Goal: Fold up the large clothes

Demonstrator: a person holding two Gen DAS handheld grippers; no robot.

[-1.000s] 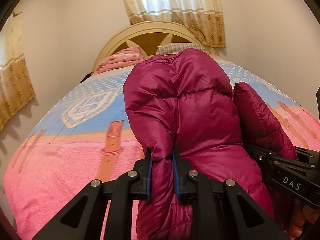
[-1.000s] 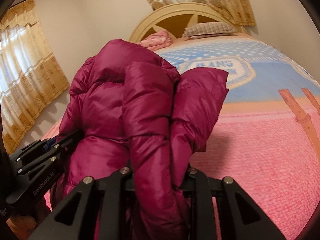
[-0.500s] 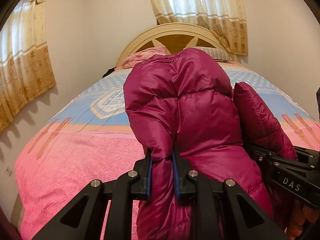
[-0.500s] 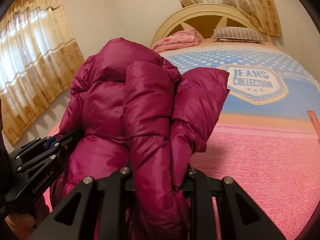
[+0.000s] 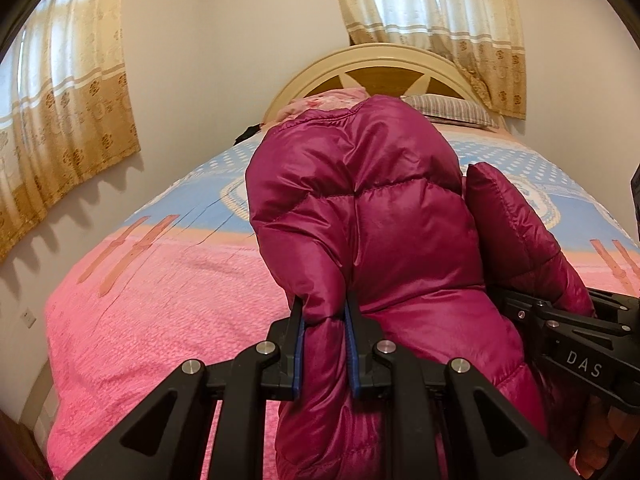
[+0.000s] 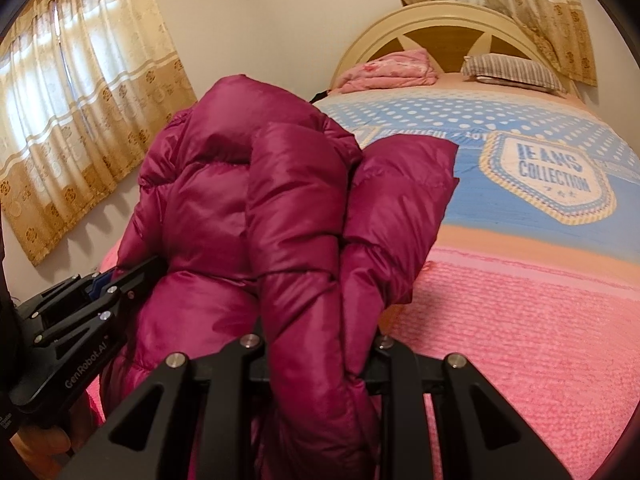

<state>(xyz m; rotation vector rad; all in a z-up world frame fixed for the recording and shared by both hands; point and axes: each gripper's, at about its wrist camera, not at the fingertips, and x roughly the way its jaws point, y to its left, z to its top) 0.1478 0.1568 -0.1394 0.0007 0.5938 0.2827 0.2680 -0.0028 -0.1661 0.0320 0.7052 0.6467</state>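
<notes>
Tongs on both sides are clamped on the magenta puffer jacket [image 5: 392, 240]: left tongs [image 5: 324, 340] and right tongs [image 6: 320, 344] hold its bunched folds above the bed [image 6: 540, 320].

Pink-and-blue patterned bedspread [image 6: 540, 320] covers bed; striped grey pillow [image 6: 514, 70] and folded pink quilt [image 6: 394, 70] against cream arched headboard [image 5: 380, 54].
</notes>
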